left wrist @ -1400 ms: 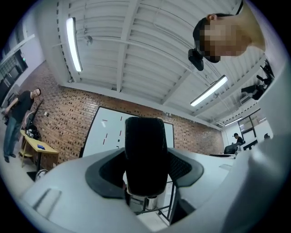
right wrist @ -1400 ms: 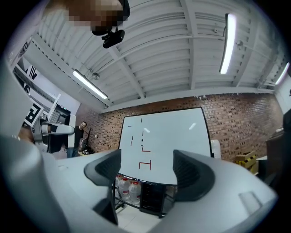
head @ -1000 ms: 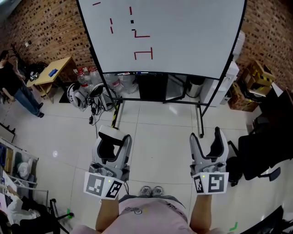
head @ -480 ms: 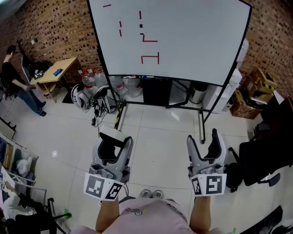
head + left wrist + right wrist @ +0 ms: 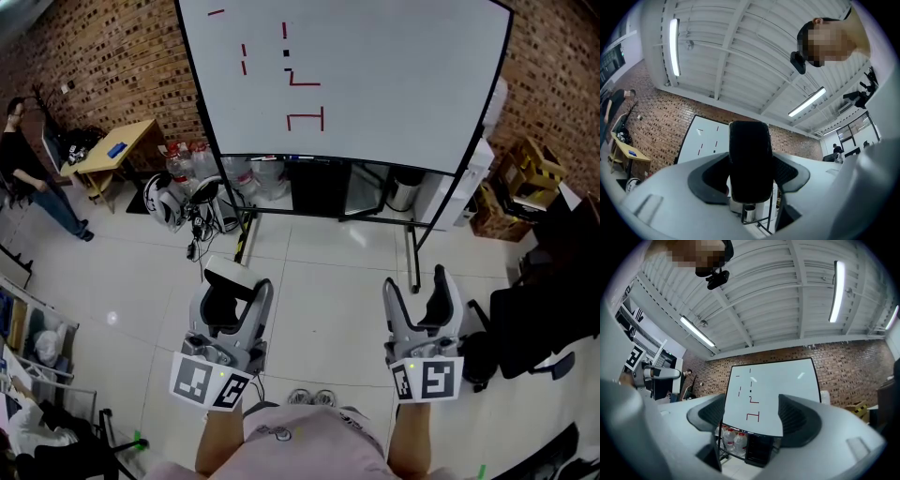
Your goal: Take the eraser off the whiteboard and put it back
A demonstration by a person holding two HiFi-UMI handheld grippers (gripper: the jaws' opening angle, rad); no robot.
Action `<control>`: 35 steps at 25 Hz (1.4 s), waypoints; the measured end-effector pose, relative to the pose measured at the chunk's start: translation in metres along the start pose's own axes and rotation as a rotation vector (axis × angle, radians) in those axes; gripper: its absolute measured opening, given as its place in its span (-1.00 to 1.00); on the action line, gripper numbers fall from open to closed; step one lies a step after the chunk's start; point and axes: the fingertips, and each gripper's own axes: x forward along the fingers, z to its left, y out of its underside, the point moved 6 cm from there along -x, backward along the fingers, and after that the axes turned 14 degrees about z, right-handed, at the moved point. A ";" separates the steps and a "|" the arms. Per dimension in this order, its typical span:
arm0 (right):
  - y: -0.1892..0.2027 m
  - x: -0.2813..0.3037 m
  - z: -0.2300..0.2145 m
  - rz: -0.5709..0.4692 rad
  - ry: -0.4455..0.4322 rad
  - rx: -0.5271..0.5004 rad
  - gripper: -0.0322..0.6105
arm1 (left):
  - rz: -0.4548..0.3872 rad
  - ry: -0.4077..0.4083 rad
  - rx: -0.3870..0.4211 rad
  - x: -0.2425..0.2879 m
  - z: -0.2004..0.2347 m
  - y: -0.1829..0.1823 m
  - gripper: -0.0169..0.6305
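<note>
Gloss against rough brick
Smooth glossy whiteboard [image 5: 403,84], shiny tiled floor [image 5: 319,262], rough brick wall [image 5: 103,56], matt felt eraser [image 5: 749,159], wooden table [image 5: 117,145].

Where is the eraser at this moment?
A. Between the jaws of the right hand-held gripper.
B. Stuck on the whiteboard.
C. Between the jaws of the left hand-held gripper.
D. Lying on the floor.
C: the left gripper view shows the dark eraser clamped between the jaws of the left hand-held gripper; the right hand-held gripper stands open and empty.
</note>
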 end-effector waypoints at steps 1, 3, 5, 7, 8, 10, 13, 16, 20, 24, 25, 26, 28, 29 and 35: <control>0.000 0.000 -0.002 0.000 0.001 -0.001 0.19 | -0.001 0.003 0.000 0.002 -0.001 0.000 -0.12; 0.003 -0.001 -0.007 0.000 0.004 -0.002 0.19 | -0.005 0.010 -0.006 0.005 -0.005 0.002 -0.12; 0.005 0.000 -0.013 -0.001 0.005 -0.001 0.19 | -0.006 0.014 -0.011 0.010 -0.009 0.004 -0.12; 0.006 0.004 -0.018 -0.001 0.006 -0.002 0.19 | -0.005 0.020 -0.019 0.017 -0.010 0.005 -0.12; 0.007 0.007 -0.021 0.000 0.007 -0.002 0.19 | -0.006 0.024 -0.021 0.021 -0.010 0.006 -0.12; 0.007 0.014 -0.028 -0.001 0.005 -0.004 0.19 | -0.007 0.025 -0.015 0.030 -0.012 0.006 -0.13; 0.009 0.024 -0.038 -0.001 -0.003 -0.006 0.19 | -0.004 0.021 -0.007 0.043 -0.013 0.009 -0.13; 0.012 0.035 -0.043 0.006 -0.011 -0.010 0.19 | 0.002 0.016 -0.001 0.054 -0.012 0.013 -0.13; 0.015 0.055 -0.043 0.009 -0.020 -0.004 0.19 | 0.010 0.010 -0.002 0.068 -0.001 0.018 -0.13; 0.017 0.082 -0.040 0.014 -0.032 -0.006 0.19 | 0.013 0.021 0.007 0.087 0.015 0.019 -0.13; 0.018 0.090 -0.038 0.015 -0.033 -0.009 0.19 | 0.012 0.025 0.011 0.092 0.020 0.018 -0.13; 0.019 0.099 -0.037 0.017 -0.033 -0.011 0.19 | 0.011 0.028 0.015 0.097 0.026 0.018 -0.13; 0.021 0.118 -0.034 0.023 -0.030 -0.009 0.19 | 0.016 0.032 0.019 0.110 0.039 0.019 -0.13; 0.022 0.127 -0.032 0.027 -0.030 -0.004 0.19 | 0.021 0.034 0.018 0.117 0.047 0.020 -0.13; 0.031 0.165 -0.024 0.039 -0.006 0.003 0.19 | 0.032 0.059 0.011 0.143 0.084 0.030 -0.13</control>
